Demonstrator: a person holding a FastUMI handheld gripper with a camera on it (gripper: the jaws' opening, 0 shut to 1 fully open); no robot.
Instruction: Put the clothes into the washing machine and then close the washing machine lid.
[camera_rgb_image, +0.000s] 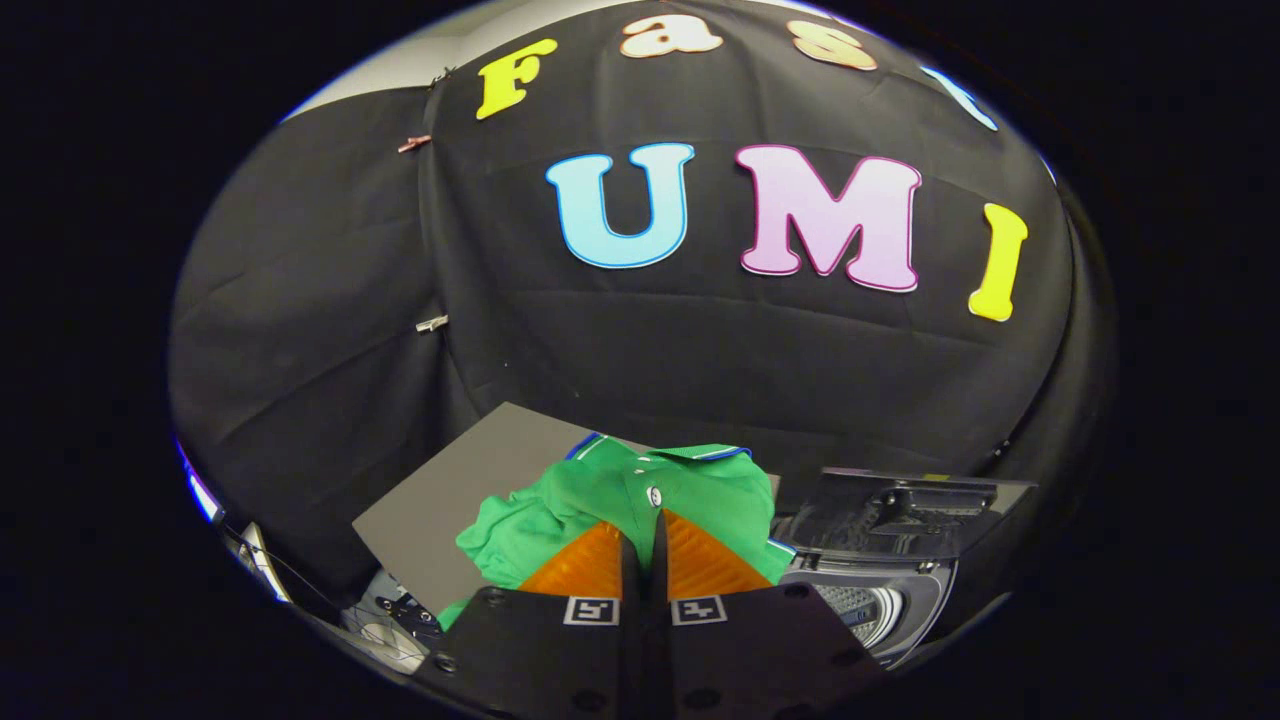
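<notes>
Just ahead, the tongs (645, 535), pressed together, meet the green shirt (620, 495).

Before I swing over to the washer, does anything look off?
Nothing stands out. The gripper fingers are closed together on a fold of the green shirt, which bunches ahead of them over the grey board. The washing machine sits beside it, its lid raised.
</notes>
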